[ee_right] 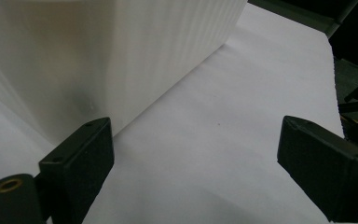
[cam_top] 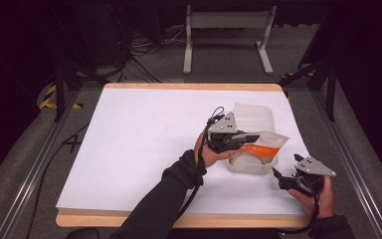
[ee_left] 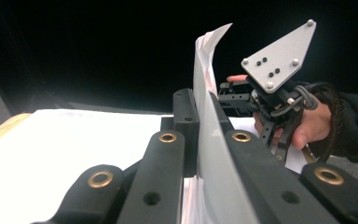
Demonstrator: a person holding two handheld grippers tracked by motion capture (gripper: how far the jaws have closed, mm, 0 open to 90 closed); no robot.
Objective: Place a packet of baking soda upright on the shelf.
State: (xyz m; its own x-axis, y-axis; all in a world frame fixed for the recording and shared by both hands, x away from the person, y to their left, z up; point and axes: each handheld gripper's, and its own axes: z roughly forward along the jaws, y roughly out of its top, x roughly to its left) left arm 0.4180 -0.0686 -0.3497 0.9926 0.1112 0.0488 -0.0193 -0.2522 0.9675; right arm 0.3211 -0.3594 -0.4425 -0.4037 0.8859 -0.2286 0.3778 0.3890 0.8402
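Big white counter (cam_top: pixel 144 149) with a wood edge across the middle of the high view, on grey floor with dark cables at the upper left of the frame. Right of the middle, a see-through plastic tub (cam_top: pixel 252 119) with its lid part flat at the back and its bowl part (cam_top: pixel 251 163) nearer the bottom edge. Just above that bowl, a flat white pouch (cam_top: pixel 264 143) with an orange band, held up off the counter and tilted. Clamped on the left end of the pouch, the left gripper (cam_top: pixel 243 139), held by a hand (cam_top: pixel 210 152) in a dark sleeve coming up from the bottom of the frame. In the left gripper view, the pouch (ee_left: pixel 204 93) edge-on and standing tall at the middle of the frame, squeezed tight between the two black jaws, top corner bent over. Behind it at the right of that frame, the other hand (ee_left: pixel 312 126) with the right gripper (ee_left: pixel 233 100) under a grey three-cornered plate. At the lower right of the high view, the right gripper (cam_top: pixel 280 178) low over the counter, just right of the bowl and not touching it. In the right gripper view, jaws spread wide with nothing between, white counter (ee_right: pixel 242 116) below, and the ribbed wall of the tub (ee_right: pixel 98 51) at the upper left of the frame, close beside the left jaw.
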